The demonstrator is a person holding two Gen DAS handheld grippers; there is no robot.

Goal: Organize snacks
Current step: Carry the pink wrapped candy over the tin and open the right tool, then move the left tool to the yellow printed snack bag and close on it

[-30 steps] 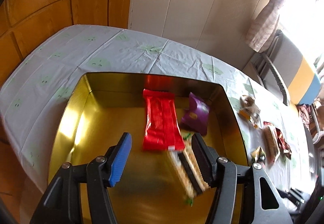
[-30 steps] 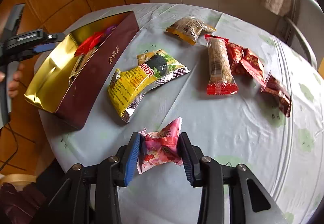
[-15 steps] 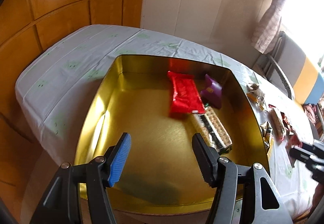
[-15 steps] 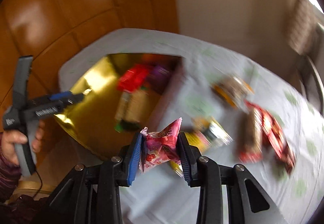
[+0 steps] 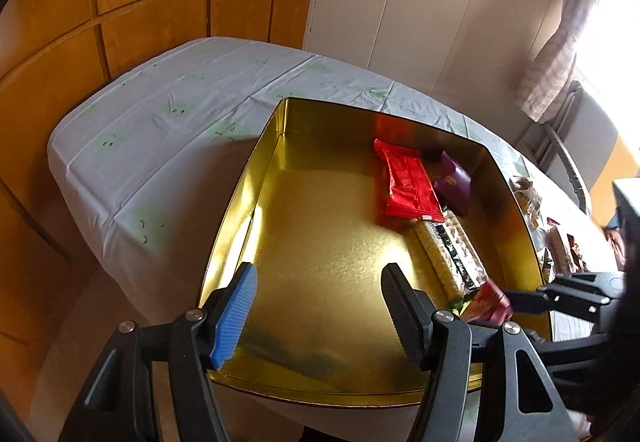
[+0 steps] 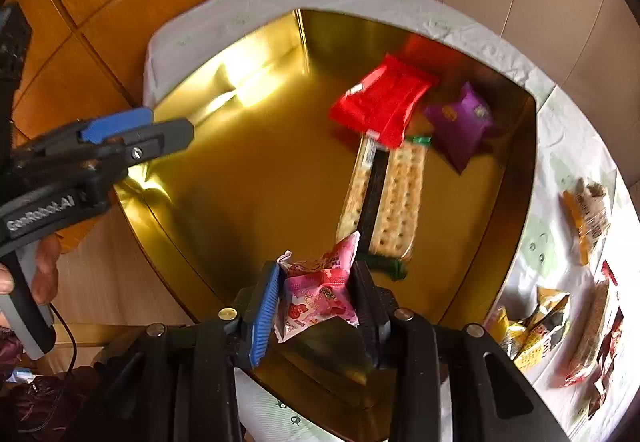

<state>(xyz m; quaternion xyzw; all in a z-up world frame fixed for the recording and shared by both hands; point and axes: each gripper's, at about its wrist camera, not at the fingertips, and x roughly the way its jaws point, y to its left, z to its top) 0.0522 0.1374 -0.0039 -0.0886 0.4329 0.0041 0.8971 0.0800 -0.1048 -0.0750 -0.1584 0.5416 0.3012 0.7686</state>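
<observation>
A gold-lined box (image 5: 256, 186) sits on the table; it also shows in the right wrist view (image 6: 248, 178). In it lie a red packet (image 5: 410, 184) (image 6: 380, 102), a purple packet (image 5: 454, 184) (image 6: 460, 122) and a cracker pack (image 5: 450, 256) (image 6: 386, 198). My right gripper (image 6: 316, 298) is shut on a pink snack packet (image 6: 320, 292) and holds it above the box's near right corner; packet and gripper show in the left wrist view (image 5: 490, 304). My left gripper (image 5: 318, 304) is open and empty over the box's near edge.
Several loose snacks lie on the white tablecloth right of the box: a yellow packet (image 6: 532, 326), a brown-yellow bag (image 6: 590, 214) and red packets (image 6: 600, 342). Wooden wall panels stand behind and left. A chair (image 5: 560, 146) stands at the far right.
My right gripper has carried the pink packet from over the table to above the box. My left gripper has drawn back from the box's inside to its near edge, still open.
</observation>
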